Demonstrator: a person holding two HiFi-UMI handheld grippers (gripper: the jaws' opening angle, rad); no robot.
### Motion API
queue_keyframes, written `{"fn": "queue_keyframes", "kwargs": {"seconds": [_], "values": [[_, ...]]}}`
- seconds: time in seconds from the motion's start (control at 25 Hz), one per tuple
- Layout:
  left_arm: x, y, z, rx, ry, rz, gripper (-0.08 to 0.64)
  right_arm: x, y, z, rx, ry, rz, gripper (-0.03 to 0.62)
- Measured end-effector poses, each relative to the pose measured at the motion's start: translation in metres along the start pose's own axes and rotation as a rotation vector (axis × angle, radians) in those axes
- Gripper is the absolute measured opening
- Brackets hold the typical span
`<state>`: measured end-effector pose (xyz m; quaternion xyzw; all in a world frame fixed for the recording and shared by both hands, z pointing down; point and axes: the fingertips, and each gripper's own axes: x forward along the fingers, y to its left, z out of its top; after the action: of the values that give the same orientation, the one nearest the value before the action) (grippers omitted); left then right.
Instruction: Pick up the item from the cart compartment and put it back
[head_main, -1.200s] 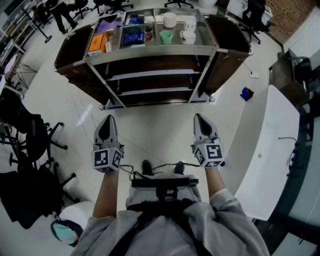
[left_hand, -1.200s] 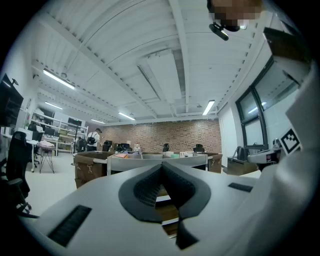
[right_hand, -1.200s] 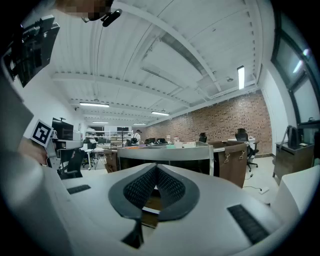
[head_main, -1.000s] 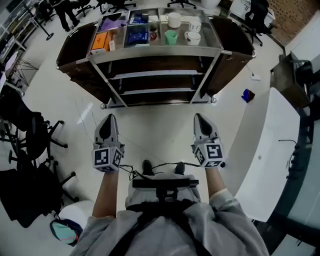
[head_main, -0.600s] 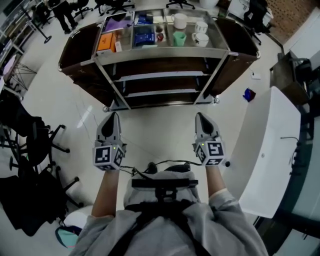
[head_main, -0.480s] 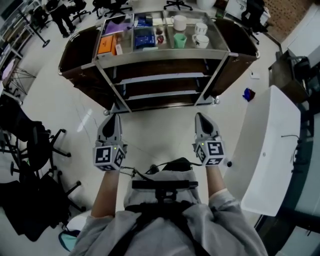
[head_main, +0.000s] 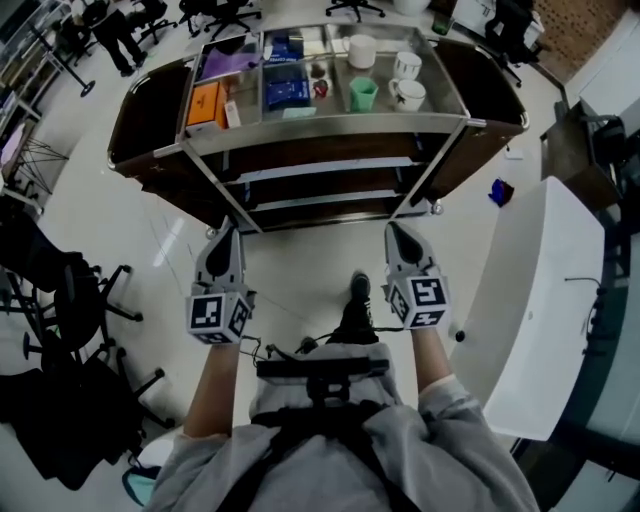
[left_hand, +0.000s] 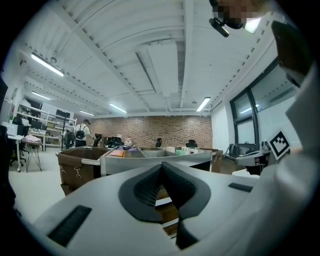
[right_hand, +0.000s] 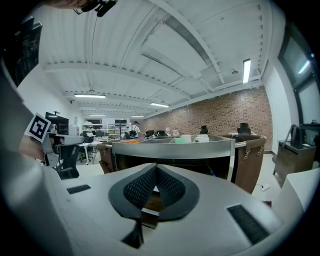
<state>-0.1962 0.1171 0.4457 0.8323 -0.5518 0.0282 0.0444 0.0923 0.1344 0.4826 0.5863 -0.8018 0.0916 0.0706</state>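
1. A person, seen from above, stands facing a steel cart (head_main: 330, 122) and holds one gripper in each hand. Both grippers stop short of the cart's near side, with bare floor between them and it.

2. The left gripper (head_main: 227, 232) has its jaws pressed together with nothing between them. The right gripper (head_main: 393, 230) is clenched and empty in the same way.

3. The task's thing lies in the cart's top tray, which is split into compartments. The tray is ahead of both sets of jaws and higher than them. Nothing shows which item is meant.

4. At the cart's left end sits an orange box (head_main: 204, 103). Near the middle of the cart is a blue packet (head_main: 288, 90). Toward the cart's right end stand a green cup (head_main: 362, 93) and a white mug (head_main: 410, 94).

5. Both sets of jaws point straight at the cart's near side. The left gripper lines up near the cart's left front leg and the right gripper near its right front leg.

6. Judging by this, the left gripper is nearer the orange box and the right gripper is nearer the cup and mug. The blue packet lies roughly between the two.

7. The orange box's long side runs from the cart's near rail toward its far rail, in line with the way the jaws point.

8. Either gripper would likely need to open and rise above the near rail before reaching into a compartment.
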Motion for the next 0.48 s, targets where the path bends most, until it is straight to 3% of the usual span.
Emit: {"fn": "queue_keyframes", "kwargs": {"seconds": [0.2,0.48], "values": [[0.048,0.004,-0.008,0.01,0.021,0.047,0.005,0.054,-0.031,-0.001,-0.006,0.02,0.053,0.009],[0.108,-0.003,-0.008,0.01,0.049,0.132,0.005,0.118,-0.059,0.004,-0.003,0.066,0.19,0.009]]}}
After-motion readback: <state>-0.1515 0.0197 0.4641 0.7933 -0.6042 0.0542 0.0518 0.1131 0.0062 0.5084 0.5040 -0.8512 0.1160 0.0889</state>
